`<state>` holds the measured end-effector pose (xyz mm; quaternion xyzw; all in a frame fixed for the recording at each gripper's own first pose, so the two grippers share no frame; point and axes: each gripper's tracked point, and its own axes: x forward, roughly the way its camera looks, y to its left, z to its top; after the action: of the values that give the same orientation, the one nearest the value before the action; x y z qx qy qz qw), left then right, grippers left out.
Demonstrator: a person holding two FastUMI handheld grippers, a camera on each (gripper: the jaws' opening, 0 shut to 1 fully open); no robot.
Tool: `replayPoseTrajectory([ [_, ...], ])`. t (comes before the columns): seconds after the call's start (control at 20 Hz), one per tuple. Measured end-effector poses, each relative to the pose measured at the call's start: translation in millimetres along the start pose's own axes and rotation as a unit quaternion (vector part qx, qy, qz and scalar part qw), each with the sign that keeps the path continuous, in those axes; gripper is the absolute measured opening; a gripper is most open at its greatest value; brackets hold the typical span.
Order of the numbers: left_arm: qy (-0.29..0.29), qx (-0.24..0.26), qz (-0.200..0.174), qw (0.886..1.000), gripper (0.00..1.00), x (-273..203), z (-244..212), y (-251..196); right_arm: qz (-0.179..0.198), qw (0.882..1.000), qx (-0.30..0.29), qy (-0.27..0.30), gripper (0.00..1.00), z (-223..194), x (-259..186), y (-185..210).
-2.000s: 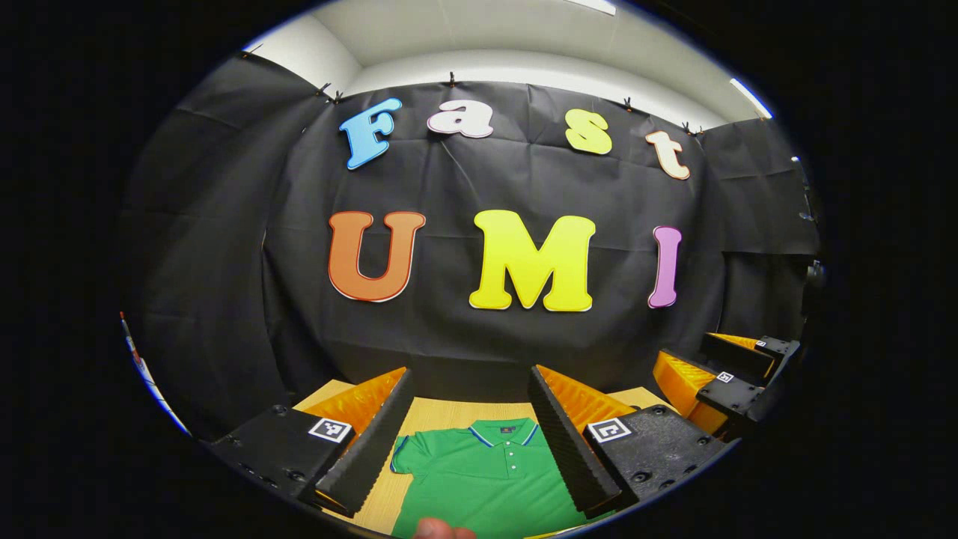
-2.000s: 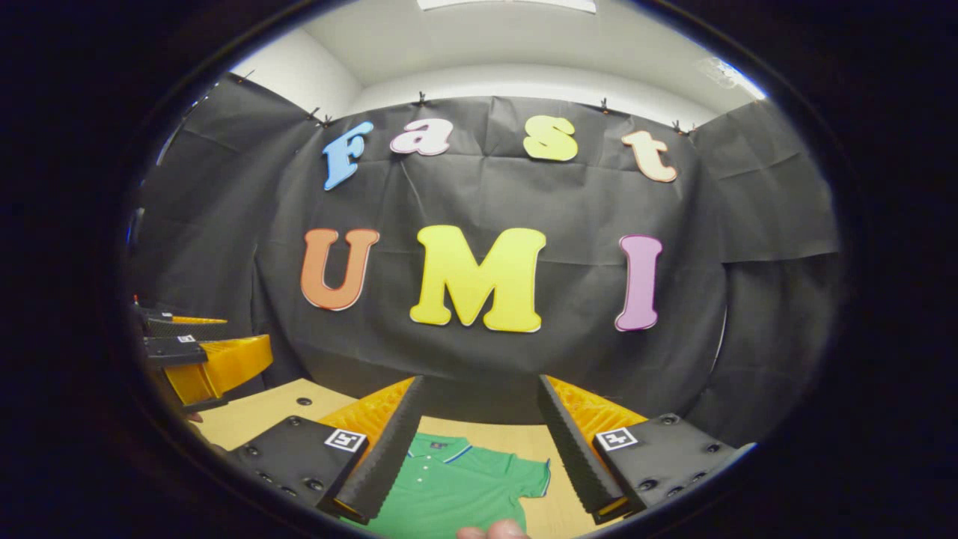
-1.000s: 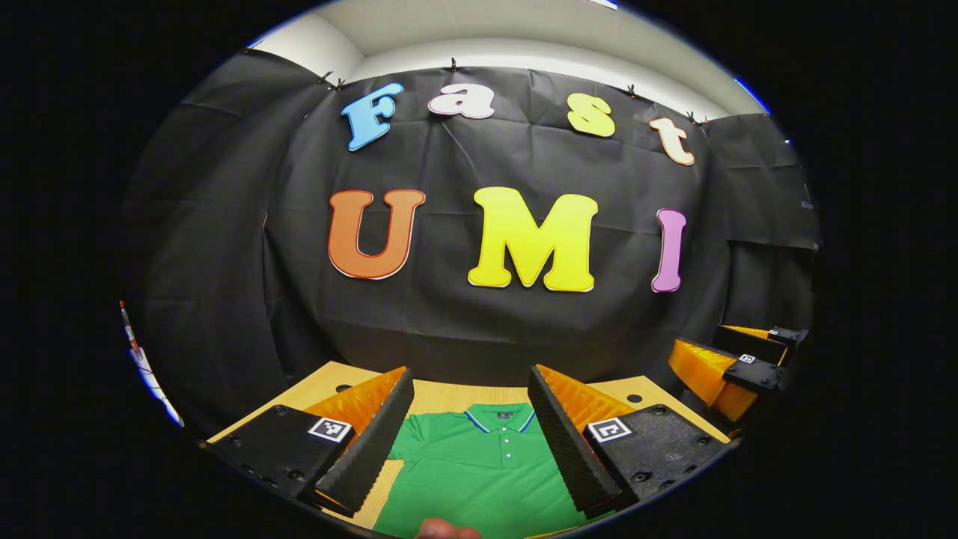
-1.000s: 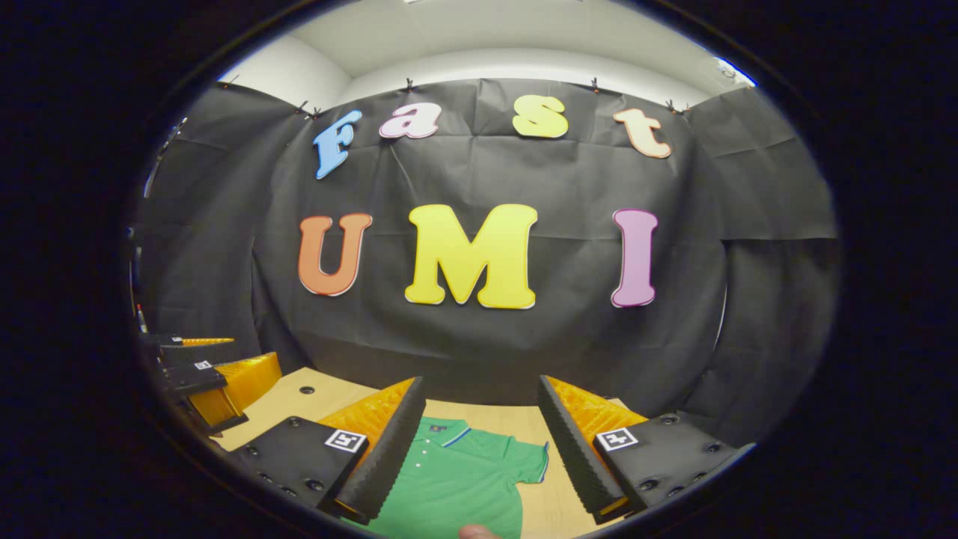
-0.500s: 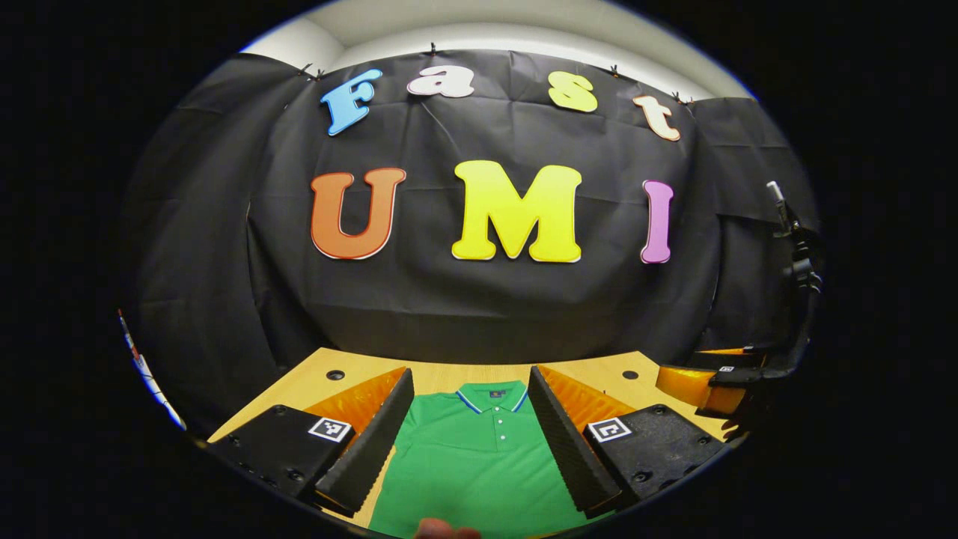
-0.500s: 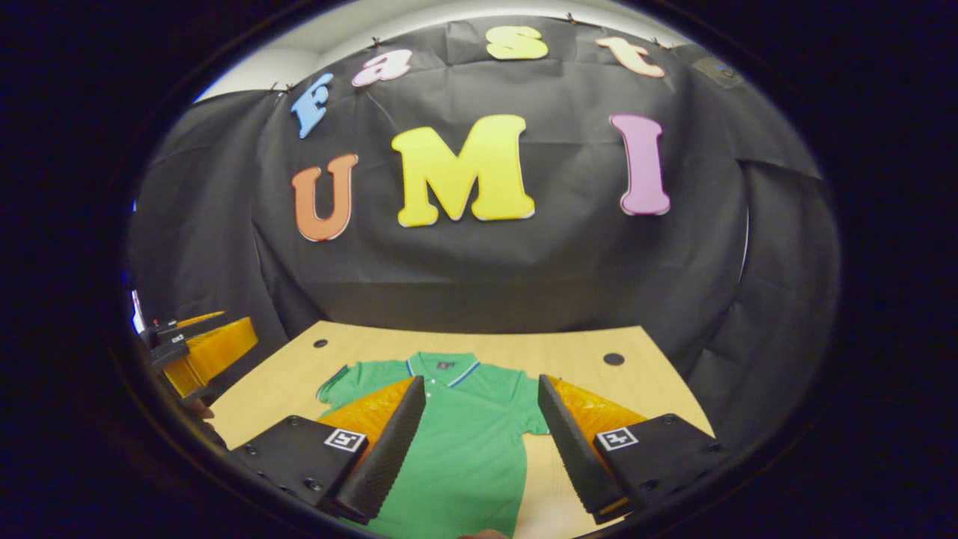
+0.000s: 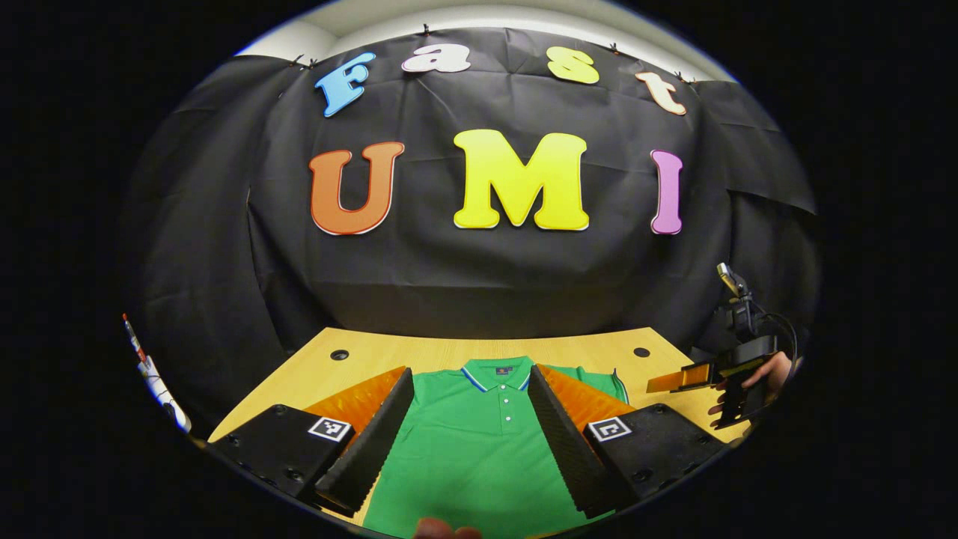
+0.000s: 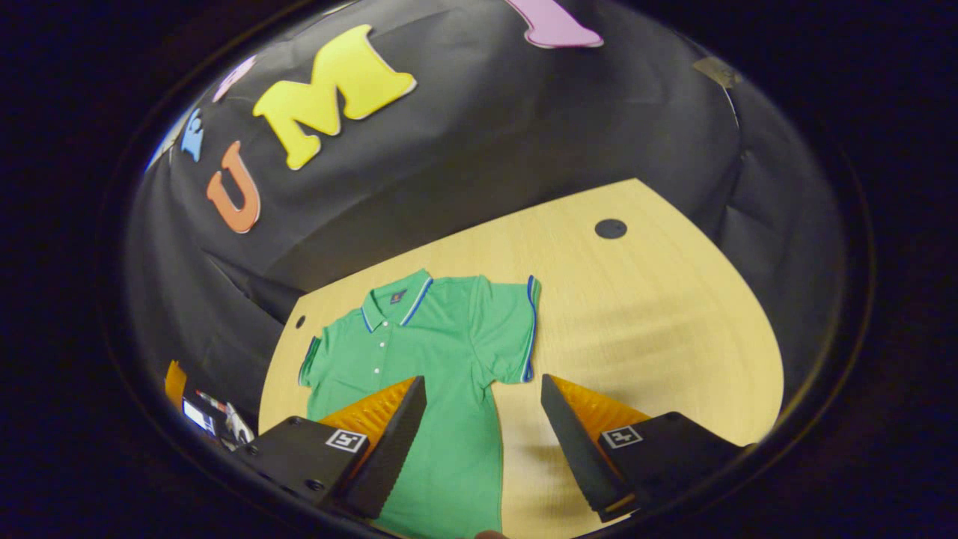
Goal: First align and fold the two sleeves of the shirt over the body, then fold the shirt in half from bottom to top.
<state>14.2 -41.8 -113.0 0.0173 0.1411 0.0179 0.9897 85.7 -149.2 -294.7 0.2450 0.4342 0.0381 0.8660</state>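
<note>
A green polo shirt with a blue-trimmed collar lies flat and face up on the wooden table, both short sleeves spread out. In the right gripper view its right-hand sleeve lies just ahead of my right gripper, which hovers open above the shirt's side. In the left gripper view the shirt runs between the fingers of my left gripper, open above the chest, collar just ahead. The right gripper shows at the far right, held by a hand.
The black cloth wall stands close behind the table's far edge. Round cable holes sit near the back corners. Bare wood stretches to the right of the shirt. A fingertip shows at the bottom edge.
Both views have tipped down toward the table. The right gripper has risen and rolled, so the whole shirt is now in sight. The left gripper has come over the chest.
</note>
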Motion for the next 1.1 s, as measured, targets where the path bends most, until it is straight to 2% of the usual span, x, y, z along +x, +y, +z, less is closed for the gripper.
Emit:
replayPoseTrajectory([
  [0.4, 0.045, -0.024, 0.016, 0.999, 0.99, 10.0, -22.8, -7.2, -0.004, 0.999, 0.034, 0.024, 0.96, 20.2, 92.6, -24.2],
  [0.5, 0.052, -0.022, 0.02, 0.998, 0.99, 11.2, -27.1, -7.1, -0.008, 0.999, 0.031, 0.025, 0.87, 19.4, 104.9, -26.6],
  [0.55, 0.058, -0.022, 0.022, 0.998, 0.99, 12.1, -30.9, -7.9, -0.008, 0.999, 0.026, 0.027, 0.94, 19.4, 110.5, -25.5],
  [0.65, 0.067, -0.026, 0.024, 0.997, 0.99, 14.0, -34.7, -9.9, -0.008, 0.999, 0.023, 0.029, 0.94, 19.3, 117.9, -24.5],
  [0.7, 0.068, -0.025, 0.023, 0.997, 0.99, 13.8, -33.8, -11.4, -0.009, 0.999, 0.024, 0.027, 0.87, 21.5, 121.2, -24.0],
  [0.75, 0.067, -0.023, 0.023, 0.997, 0.99, 14.8, -34.1, -11.9, -0.011, 0.999, 0.019, 0.022, 0.91, 23.1, 122.3, -25.6],
  [0.8, 0.067, -0.02, 0.023, 0.997, 0.99, 15.9, -34.8, -11.9, -0.014, 1.0, 0.01, 0.021, 0.81, 26.1, 126.8, -27.3],
  [0.85, 0.067, -0.019, 0.024, 0.997, 0.99, 15.8, -35.2, -11.4, -0.018, 1.0, 0.0, 0.022, 0.89, 25.0, 128.8, -28.4],
  [0.9, 0.068, -0.019, 0.024, 0.997, 0.99, 16.6, -35.9, -11.2, -0.026, 0.999, -0.014, 0.022, 0.81, 24.8, 133.0, -28.8],
  [1.05, 0.075, -0.026, 0.032, 0.996, 0.99, 15.5, -40.9, -9.2, -0.059, 0.996, -0.061, 0.018, 0.33, 26.7, 136.8, -40.4],
  [1.1, 0.076, -0.028, 0.034, 0.996, 0.99, 14.1, -41.2, -9.0, -0.064, 0.996, -0.066, 0.014, 0.26, 29.6, 136.4, -43.4],
])
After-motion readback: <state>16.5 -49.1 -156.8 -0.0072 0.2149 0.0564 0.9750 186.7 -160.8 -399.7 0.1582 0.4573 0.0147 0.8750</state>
